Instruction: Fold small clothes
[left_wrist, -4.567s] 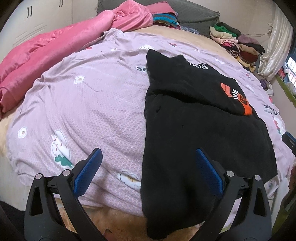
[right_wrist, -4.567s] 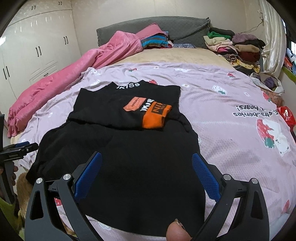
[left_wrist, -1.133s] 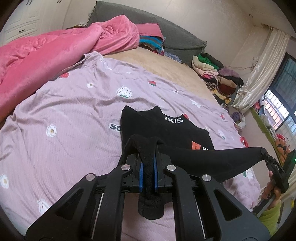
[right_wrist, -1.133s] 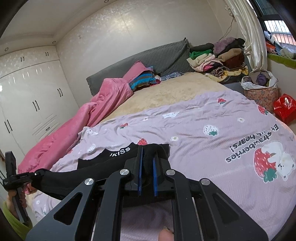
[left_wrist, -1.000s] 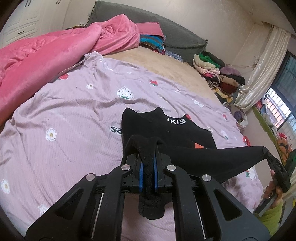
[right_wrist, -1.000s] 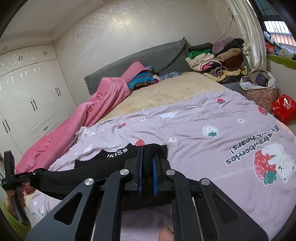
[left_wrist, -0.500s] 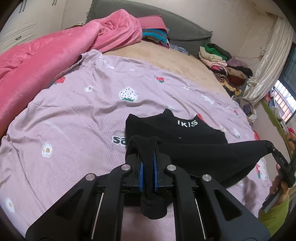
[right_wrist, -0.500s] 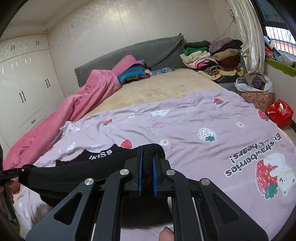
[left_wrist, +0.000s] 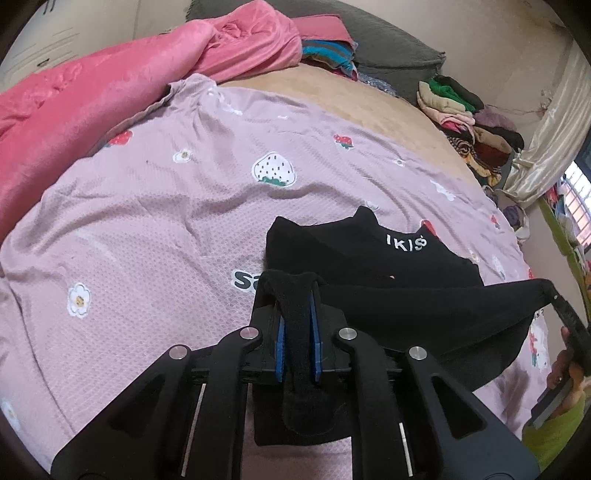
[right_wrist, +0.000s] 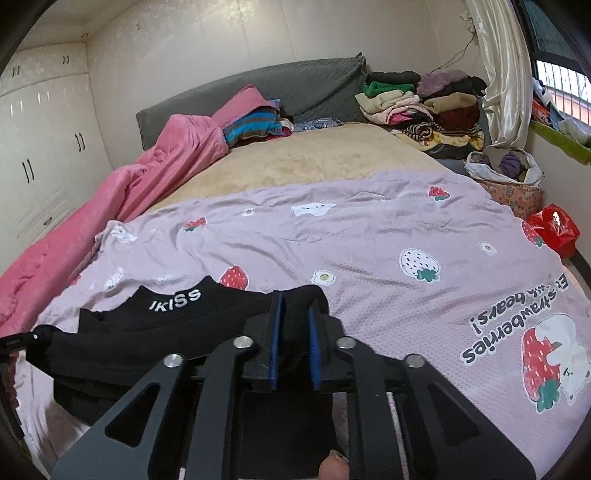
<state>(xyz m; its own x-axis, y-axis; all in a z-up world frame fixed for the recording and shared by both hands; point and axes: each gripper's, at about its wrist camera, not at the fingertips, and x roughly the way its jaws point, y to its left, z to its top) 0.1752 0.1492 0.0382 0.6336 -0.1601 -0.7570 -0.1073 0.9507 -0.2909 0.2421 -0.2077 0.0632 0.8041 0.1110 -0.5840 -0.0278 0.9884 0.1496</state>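
Observation:
A black garment (left_wrist: 373, 258) with white "IKISS" lettering lies on the lilac strawberry-print sheet (left_wrist: 155, 221). My left gripper (left_wrist: 295, 314) is shut on one corner of its near hem. My right gripper (right_wrist: 293, 325) is shut on the other corner. The hem (left_wrist: 424, 306) is stretched taut between them, lifted over the folded upper part (right_wrist: 166, 306) by the collar. The right gripper shows at the right edge of the left wrist view (left_wrist: 557, 302). The left gripper shows at the left edge of the right wrist view (right_wrist: 22, 341).
A pink quilt (left_wrist: 92, 85) lies along the left side of the bed. Piles of folded clothes (right_wrist: 424, 107) and a grey headboard (right_wrist: 295, 88) are at the far end. A basket (right_wrist: 506, 184) and a red bag (right_wrist: 554, 229) stand right of the bed.
Both grippers, open over the flat garment 4.6 s ago, now hold its hem. Over the last second they carried the hem forward and lower, over the orange print toward the collar.

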